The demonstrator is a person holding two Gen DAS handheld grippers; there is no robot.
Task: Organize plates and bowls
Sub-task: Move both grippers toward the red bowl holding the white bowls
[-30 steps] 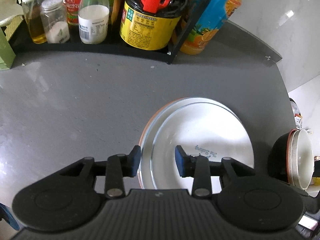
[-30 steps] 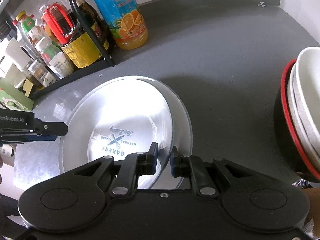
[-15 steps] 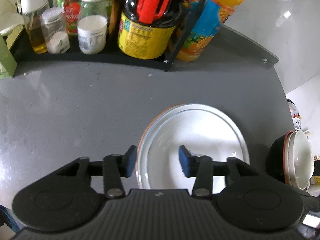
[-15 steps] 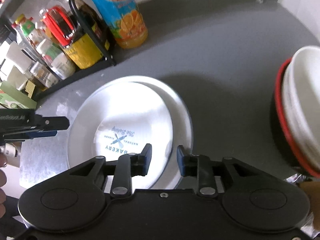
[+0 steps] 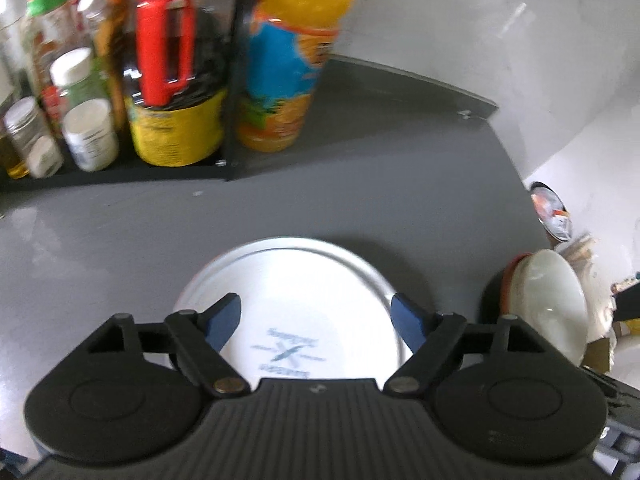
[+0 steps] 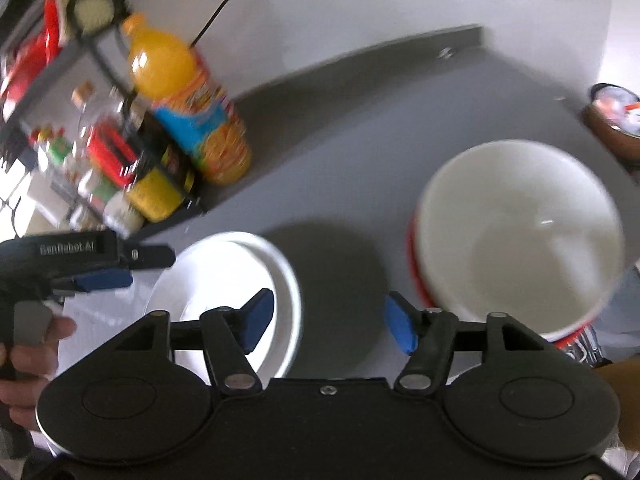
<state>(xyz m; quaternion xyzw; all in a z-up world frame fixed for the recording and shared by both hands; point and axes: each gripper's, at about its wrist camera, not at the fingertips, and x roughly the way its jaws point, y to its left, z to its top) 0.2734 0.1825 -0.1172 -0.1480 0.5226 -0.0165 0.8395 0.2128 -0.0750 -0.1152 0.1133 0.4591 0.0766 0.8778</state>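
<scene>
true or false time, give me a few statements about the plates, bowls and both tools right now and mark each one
1. The left tool is open. True.
2. The right tool is shut on the plates. False: it is open and holds nothing.
3. The plates lie flat on the grey counter. True.
4. The white bowl sits alone on the counter. False: it is nested in a red-rimmed bowl.
5. The juice bottle lies on its side. False: it stands upright by the rack.
</scene>
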